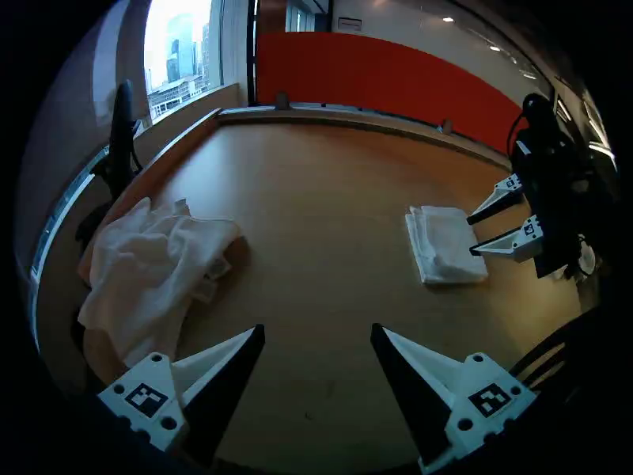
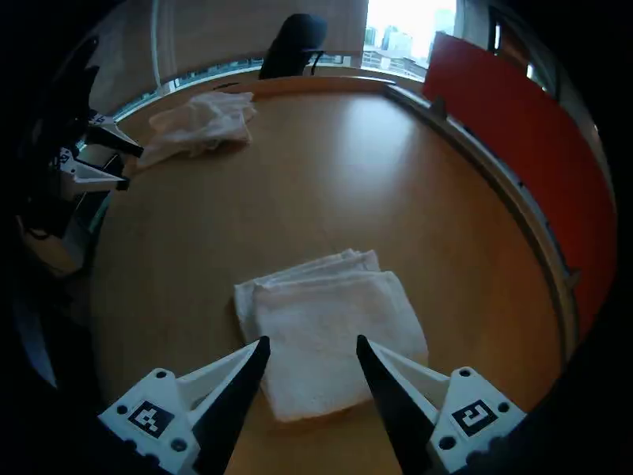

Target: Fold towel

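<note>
A folded white towel [image 2: 328,332] lies flat on the wooden table [image 2: 332,182], and my right gripper [image 2: 312,344] hovers open just over its near edge, nothing between the fingers. In the left gripper view the same folded towel [image 1: 445,242] sits at the right, with the right gripper [image 1: 472,235] beside it. A crumpled pile of white towels [image 1: 154,265] lies at the table's left edge, ahead and left of my open left gripper [image 1: 316,332]. The right gripper view shows that pile [image 2: 202,117] far back, and the left gripper [image 2: 130,166] at the left.
An orange partition wall [image 1: 380,75] runs along the far side of the table. A black office chair [image 2: 294,43] stands by the window behind the table. Bare wood [image 1: 316,206] spreads between the two towel spots.
</note>
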Motion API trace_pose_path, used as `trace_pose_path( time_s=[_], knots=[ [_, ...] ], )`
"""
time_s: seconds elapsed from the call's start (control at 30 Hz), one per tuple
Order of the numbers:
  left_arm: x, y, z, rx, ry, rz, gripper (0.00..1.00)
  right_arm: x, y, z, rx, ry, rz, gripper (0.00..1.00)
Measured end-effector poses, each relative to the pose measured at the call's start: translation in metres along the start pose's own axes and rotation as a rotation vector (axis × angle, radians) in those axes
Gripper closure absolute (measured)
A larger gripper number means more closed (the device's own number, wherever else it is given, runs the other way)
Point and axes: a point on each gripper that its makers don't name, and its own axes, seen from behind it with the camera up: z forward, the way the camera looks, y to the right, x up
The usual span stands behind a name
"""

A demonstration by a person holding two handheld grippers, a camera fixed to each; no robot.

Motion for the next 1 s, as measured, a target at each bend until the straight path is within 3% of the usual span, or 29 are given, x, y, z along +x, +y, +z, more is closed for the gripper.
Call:
trace_pose_path(
  time_s=[0.37, 0.83, 1.0],
  knots=[
    [0.005, 0.005, 0.004, -0.006, 0.001, 0.010, 0.00, -0.038, -0.005, 0.001, -0.024, -0.033, 0.066, 0.16],
    [0.009, 0.009, 0.007, -0.012, 0.002, 0.019, 0.00, -0.068, -0.017, 0.001, -0.042, -0.062, 0.120, 0.16],
    [0.009, 0.011, 0.008, -0.016, 0.002, 0.018, 0.00, -0.078, -0.022, 0.002, -0.046, -0.073, 0.142, 0.21]
  ],
)
